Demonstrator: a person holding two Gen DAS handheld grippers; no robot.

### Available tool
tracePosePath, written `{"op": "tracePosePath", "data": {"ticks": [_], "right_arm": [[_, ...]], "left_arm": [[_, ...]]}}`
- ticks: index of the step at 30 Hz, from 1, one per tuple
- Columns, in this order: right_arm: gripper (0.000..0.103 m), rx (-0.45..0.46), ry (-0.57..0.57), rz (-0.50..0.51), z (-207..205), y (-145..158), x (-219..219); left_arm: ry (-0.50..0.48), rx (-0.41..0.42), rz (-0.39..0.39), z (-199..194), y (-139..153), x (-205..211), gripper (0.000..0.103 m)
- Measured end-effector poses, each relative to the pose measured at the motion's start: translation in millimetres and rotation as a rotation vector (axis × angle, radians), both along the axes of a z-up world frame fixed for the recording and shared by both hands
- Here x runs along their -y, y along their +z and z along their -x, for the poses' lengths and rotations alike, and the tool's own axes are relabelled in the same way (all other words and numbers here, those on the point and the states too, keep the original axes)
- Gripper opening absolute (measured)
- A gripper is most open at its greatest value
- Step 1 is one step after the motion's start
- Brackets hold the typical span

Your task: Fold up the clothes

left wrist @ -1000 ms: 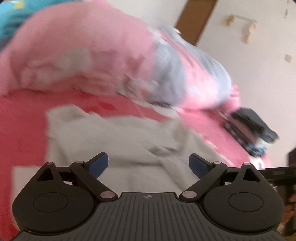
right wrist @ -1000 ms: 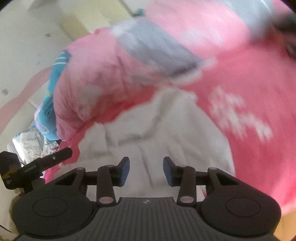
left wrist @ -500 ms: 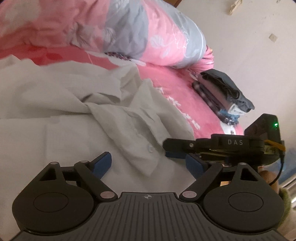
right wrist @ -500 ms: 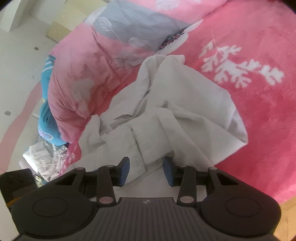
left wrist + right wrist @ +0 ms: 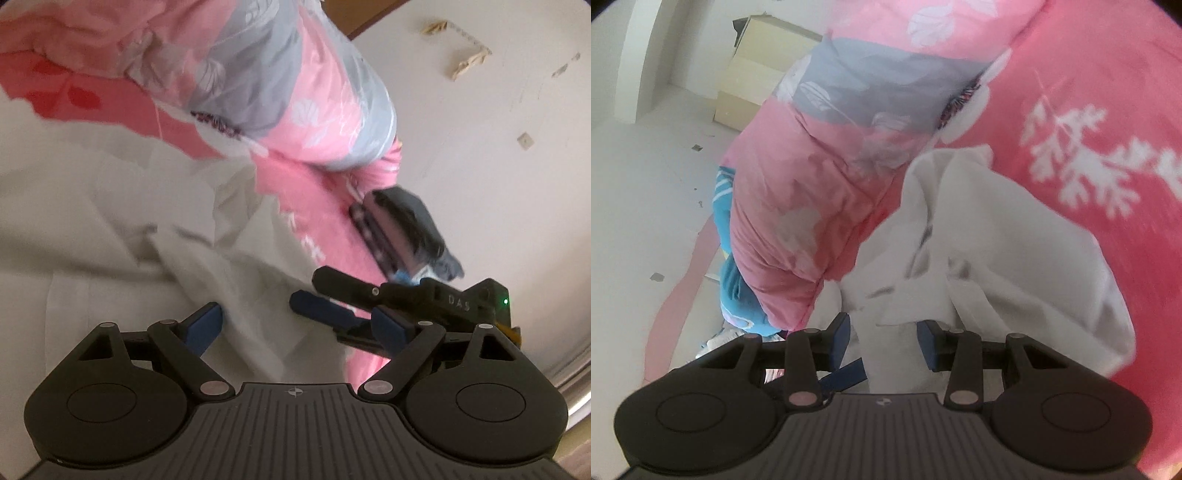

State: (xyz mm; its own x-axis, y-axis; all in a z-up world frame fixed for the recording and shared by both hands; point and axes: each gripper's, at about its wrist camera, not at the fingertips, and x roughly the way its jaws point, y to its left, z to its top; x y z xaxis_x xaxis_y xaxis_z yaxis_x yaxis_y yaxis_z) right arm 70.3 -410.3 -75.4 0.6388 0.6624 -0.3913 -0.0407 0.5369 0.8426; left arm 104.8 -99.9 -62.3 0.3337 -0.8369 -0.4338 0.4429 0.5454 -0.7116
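A crumpled white shirt (image 5: 122, 229) lies on the pink bedspread (image 5: 317, 206). My left gripper (image 5: 297, 326) hovers low over the shirt's near folds, jaws wide open, nothing pinched between its blue pads. The right gripper (image 5: 328, 297) reaches in from the right edge of the left wrist view, close beside it. In the right wrist view the shirt (image 5: 997, 240) spreads ahead, and my right gripper (image 5: 884, 343) stands half open over a fold. Cloth shows in the gap, but the pads do not press on it. One blue finger of the left gripper (image 5: 846, 376) shows just below.
A rolled pink-and-grey quilt (image 5: 258, 74) (image 5: 831, 166) lies along the far side of the bed. A stack of folded dark clothes (image 5: 402, 229) sits by the wall. Blue fabric (image 5: 727, 258) lies beside the quilt, and a pale wooden cabinet (image 5: 757, 74) stands beyond it.
Both grippers have sunk closer to the shirt and rolled. The right gripper has come into the left wrist view beside the left one. Neither has taken hold of cloth.
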Motion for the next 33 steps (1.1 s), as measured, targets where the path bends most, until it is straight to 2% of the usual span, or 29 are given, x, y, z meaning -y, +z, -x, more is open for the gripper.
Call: {"op": "tracePosePath", "data": {"ticks": [5,9,14,18,23,27,29,33], "right_arm": [[0.043,0.058,0.013,0.038,-20.8,19.5,-1.5],[0.043,0.114,-0.041,0.027,-31.0,32.4,8.7],[0.043,0.2,-0.147,-0.032,-21.9,40.4,31.0],[0.043,0.223,-0.166,0.015,-12.5,46.1,33.7],[0.043,0.264,0.0,0.132,0.8,53.0,7.3],[0.043,0.21,0.194,0.204,8.9,44.3,-28.7],[0.043,0.163,0.257,0.227,8.2,32.5,-46.8],[0.043,0.076,0.247,0.302,-10.5,8.9,-66.4]], "left_arm": [[0.043,-0.014,0.077,-26.8,5.6,-1.3,0.089],[0.094,-0.037,0.121,-50.1,4.6,-1.8,0.09],[0.196,-0.105,0.179,-75.0,-3.2,-13.9,0.09],[0.262,-0.141,0.249,-85.8,-7.1,-25.4,0.091],[0.285,-0.159,0.258,-90.6,-8.0,-28.1,0.092],[0.285,-0.147,0.26,-83.7,-5.6,-33.9,0.092],[0.282,-0.135,0.25,-76.9,-2.7,-36.6,0.092],[0.255,-0.108,0.225,-58.0,2.0,-44.1,0.092]]}}
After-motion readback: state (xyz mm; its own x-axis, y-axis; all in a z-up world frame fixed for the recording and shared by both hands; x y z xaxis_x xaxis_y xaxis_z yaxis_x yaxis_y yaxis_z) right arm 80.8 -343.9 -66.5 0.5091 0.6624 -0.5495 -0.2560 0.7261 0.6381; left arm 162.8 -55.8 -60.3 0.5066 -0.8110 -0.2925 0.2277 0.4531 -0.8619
